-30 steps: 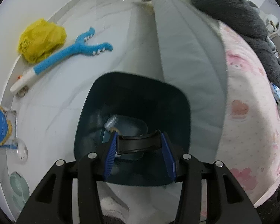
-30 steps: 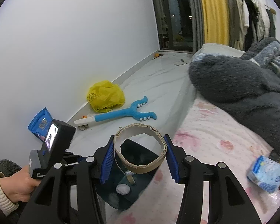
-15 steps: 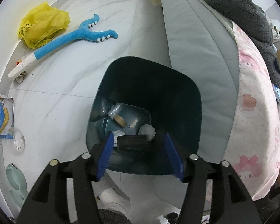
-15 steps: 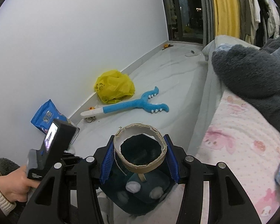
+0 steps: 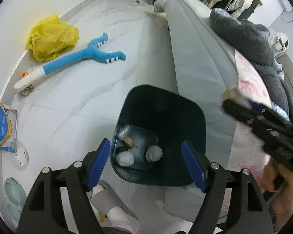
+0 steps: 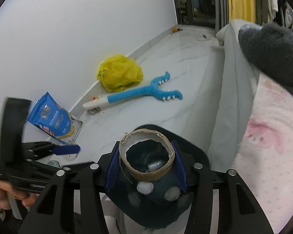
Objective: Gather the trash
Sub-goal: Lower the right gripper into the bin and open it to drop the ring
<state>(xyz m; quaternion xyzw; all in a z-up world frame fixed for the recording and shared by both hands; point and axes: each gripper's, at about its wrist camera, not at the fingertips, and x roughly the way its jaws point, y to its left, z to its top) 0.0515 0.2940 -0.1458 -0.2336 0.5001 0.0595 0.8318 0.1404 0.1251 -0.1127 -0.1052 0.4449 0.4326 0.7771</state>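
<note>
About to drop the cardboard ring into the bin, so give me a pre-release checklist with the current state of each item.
1. Right gripper clamped on the cardboard ring: ok, the blue pads press both its sides.
2. Ring over the dark bin opening: ok in the right wrist view, where the bin's inside shows through the ring.
3. Room in the bin: ok, only a few white wads and a small tape roll at the bottom.
4. Left gripper out of the drop path: cannot tell, it is open above the bin mouth.
5. Bin upright: ok.
</note>
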